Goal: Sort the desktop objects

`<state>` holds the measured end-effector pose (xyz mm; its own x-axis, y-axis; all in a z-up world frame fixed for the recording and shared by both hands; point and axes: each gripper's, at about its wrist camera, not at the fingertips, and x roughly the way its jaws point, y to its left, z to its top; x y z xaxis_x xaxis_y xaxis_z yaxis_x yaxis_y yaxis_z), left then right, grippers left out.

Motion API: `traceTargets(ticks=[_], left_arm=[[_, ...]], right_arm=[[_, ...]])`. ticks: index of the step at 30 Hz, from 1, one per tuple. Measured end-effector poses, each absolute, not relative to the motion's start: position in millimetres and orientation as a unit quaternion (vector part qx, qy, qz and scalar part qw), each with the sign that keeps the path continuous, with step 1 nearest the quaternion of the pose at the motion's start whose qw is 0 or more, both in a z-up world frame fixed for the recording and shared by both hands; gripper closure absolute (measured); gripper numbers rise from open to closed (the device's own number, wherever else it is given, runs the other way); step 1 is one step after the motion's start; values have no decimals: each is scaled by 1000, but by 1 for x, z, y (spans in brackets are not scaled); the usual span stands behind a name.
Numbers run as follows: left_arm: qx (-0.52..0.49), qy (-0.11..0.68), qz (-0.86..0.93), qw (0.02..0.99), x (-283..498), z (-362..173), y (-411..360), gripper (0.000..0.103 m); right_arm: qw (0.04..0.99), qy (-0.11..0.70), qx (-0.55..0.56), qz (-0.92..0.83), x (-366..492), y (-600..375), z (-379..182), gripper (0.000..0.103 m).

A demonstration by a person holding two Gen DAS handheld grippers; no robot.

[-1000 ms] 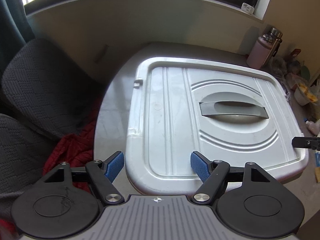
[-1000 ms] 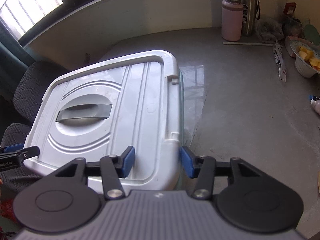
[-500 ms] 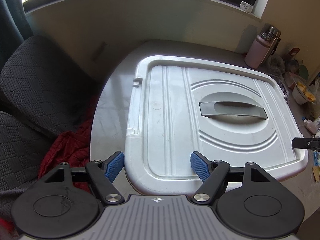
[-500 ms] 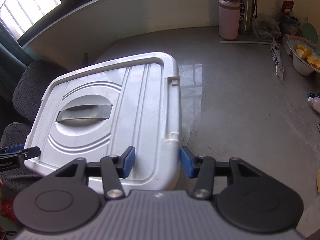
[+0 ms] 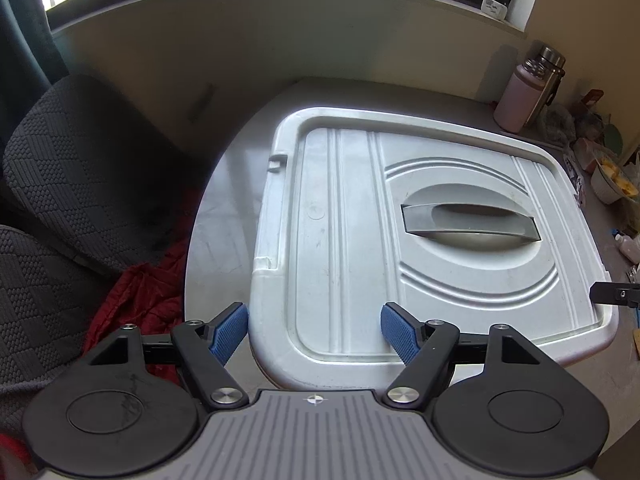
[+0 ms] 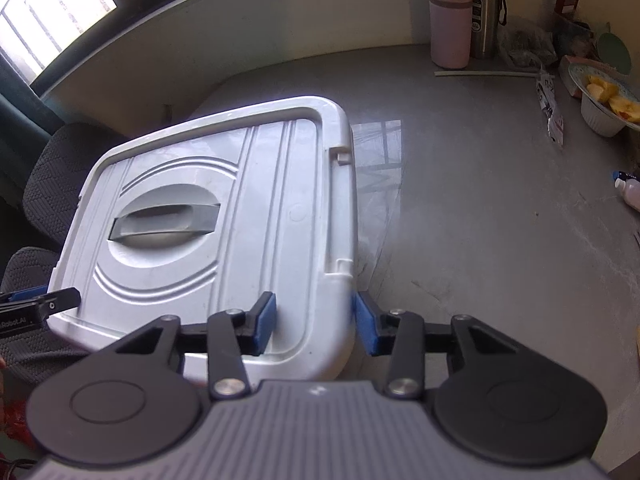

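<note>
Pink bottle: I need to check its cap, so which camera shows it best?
The right wrist view: the pink bottle stands large and unobstructed against the wall, cap visible, beside a steel flask. In the left wrist view the bottle is small, far off at the right and distorted, partly overlapping the flask.

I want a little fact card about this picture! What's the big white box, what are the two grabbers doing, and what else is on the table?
box: white storage bin, lid on, grey handle in the lid's middle
table: grey top, bin sits at its left end
left gripper: open, straddling the bin's near left corner
right gripper: open, straddling the bin's near right corner
bottles: pink bottle beside steel flask, by the wall
food: bowl of yellow fruit pieces, far right
chair: dark seat, left of the table
</note>
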<state>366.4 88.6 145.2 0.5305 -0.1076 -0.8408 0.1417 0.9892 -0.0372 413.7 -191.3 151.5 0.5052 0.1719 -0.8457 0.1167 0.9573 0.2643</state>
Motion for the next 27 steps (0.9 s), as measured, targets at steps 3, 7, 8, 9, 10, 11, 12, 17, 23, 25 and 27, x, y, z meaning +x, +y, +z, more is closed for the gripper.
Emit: traceTargets(ticks=[3, 7, 8, 9, 10, 11, 12, 17, 23, 25, 27], left_arm=[[18, 486, -75, 871, 368, 146, 89, 27], [25, 495, -63, 866, 373, 149, 89, 27], [29, 493, -60, 867, 373, 149, 89, 27], [32, 492, -58, 868, 374, 149, 88, 27], [29, 490, -57, 869, 374, 148, 88, 27], [26, 489, -57, 870, 375, 148, 88, 27], [23, 487, -56, 871, 375, 147, 88, 26], [48, 473, -38, 879, 373, 143, 82, 7], [27, 481, -45, 875, 375, 141, 87, 3], [37, 482, -44, 875, 376, 142, 84, 3], [46, 483, -42, 873, 376, 143, 81, 3]], right_arm=[[853, 504, 134, 16, 416, -189, 154, 59], [851, 515, 104, 8, 417, -180, 158, 57], [851, 516, 99, 6, 417, -177, 159, 56], [851, 516, 94, 4, 417, -175, 160, 56], [851, 517, 93, 3, 417, -172, 159, 53], [851, 517, 92, 1, 417, -170, 159, 51], [852, 516, 87, -3, 417, -169, 159, 47], [848, 524, 86, 4, 418, -166, 152, 22], [842, 528, 107, 22, 417, -169, 145, 10], [841, 530, 107, 22, 417, -170, 145, 10], [841, 532, 99, 17, 418, -166, 148, 11]])
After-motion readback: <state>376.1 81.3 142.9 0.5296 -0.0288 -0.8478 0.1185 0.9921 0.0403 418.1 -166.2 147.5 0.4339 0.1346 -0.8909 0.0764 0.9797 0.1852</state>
